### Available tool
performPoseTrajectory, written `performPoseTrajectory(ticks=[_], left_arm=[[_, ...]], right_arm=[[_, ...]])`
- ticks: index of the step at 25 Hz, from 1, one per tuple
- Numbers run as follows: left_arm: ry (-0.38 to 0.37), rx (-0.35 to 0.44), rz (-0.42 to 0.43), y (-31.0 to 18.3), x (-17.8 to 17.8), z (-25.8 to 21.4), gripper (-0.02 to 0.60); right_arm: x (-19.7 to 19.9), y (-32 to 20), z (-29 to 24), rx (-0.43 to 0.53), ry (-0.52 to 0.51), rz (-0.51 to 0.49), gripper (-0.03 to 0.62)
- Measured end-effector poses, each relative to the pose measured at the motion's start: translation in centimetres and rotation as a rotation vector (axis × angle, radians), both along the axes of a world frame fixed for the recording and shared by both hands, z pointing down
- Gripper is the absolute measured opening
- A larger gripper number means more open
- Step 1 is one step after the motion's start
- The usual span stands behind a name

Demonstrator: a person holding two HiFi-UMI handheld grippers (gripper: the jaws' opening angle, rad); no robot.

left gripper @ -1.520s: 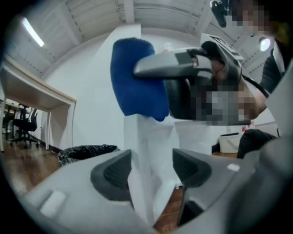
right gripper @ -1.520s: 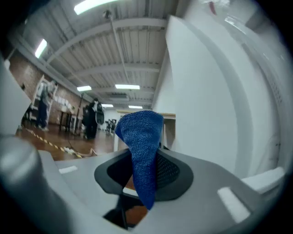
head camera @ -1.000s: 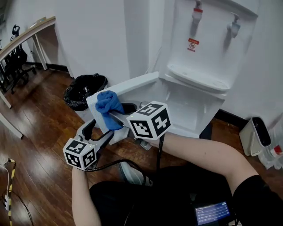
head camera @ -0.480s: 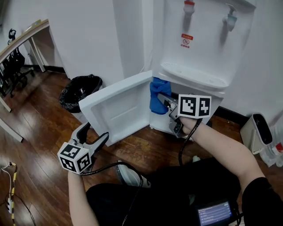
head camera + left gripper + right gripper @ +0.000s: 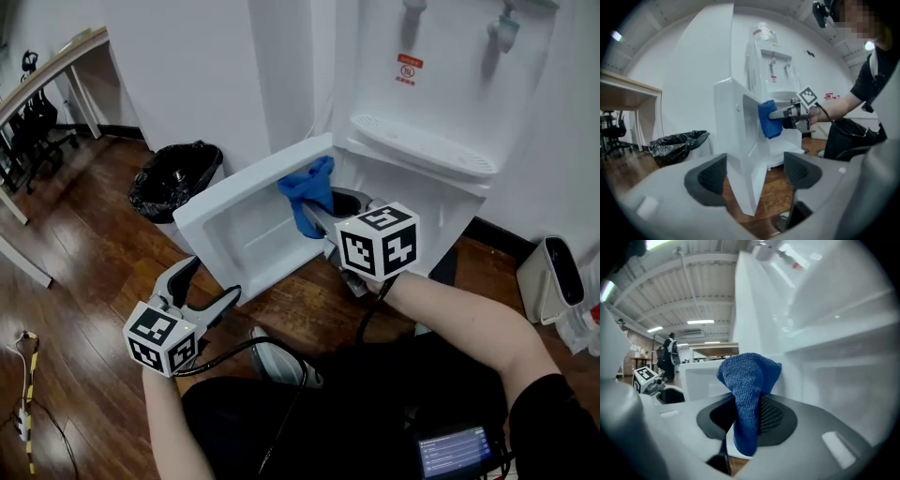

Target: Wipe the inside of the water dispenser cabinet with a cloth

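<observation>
Right gripper (image 5: 319, 217) has its jaws clamped on the blue cloth (image 5: 305, 190), which hangs down at centre frame by the open door (image 5: 239, 230). The cabinet (image 5: 417, 211) cavity opens just to the right, so the right hand is nearer. At lower left the left gripper (image 5: 202, 287) hovers with jaws apart, empty.

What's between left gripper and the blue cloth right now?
The open cabinet door, swung out between the left gripper and the blue cloth. Head view shows it; left gripper view too.
</observation>
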State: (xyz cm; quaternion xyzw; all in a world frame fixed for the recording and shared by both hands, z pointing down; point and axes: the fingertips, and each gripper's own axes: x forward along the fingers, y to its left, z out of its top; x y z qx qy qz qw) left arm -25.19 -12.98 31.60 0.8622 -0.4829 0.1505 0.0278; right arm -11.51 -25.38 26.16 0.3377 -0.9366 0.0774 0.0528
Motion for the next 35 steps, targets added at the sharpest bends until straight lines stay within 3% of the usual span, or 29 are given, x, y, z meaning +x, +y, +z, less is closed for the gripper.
performPoseTrajectory(ticks=[4,7,11,14,19,25,29,35], left_arm=[[0.028,0.011,0.020,0.8,0.5,0.3,0.379],[0.001,-0.057,0.033,0.8,0.1,2.1,0.379],[0.018,-0.107,0.045,0.8,-0.2,3.8,0.379],[0.023,-0.103,0.038,0.7,-0.1,3.9,0.379],[0.026,-0.100,0.033,0.5,-0.3,3.8,0.379],[0.030,-0.097,0.034,0.5,-0.2,3.8,0.379],[0.040,-0.101,0.037,0.5,-0.1,3.7,0.379],[0.063,-0.106,0.054,0.9,0.1,3.5,0.379]], right_arm=[[-7.4,6.5,-0.8,0.001,-0.029,-0.193,0.107],[-11.1,11.8,-0.9,-0.016,-0.058,-0.334,0.107],[-13.9,14.8,-0.3,0.055,-0.018,-0.448,0.107],[-12.8,11.9,0.3,0.100,-0.018,-0.401,0.107],[-5.8,1.8,1.4,0.081,-0.025,-0.086,0.107],[3.4,-3.6,2.4,0.032,-0.098,0.255,0.107],[1.7,-2.4,2.5,0.109,-0.085,0.243,0.107],[-9.6,6.3,1.7,0.237,-0.074,-0.060,0.107]])
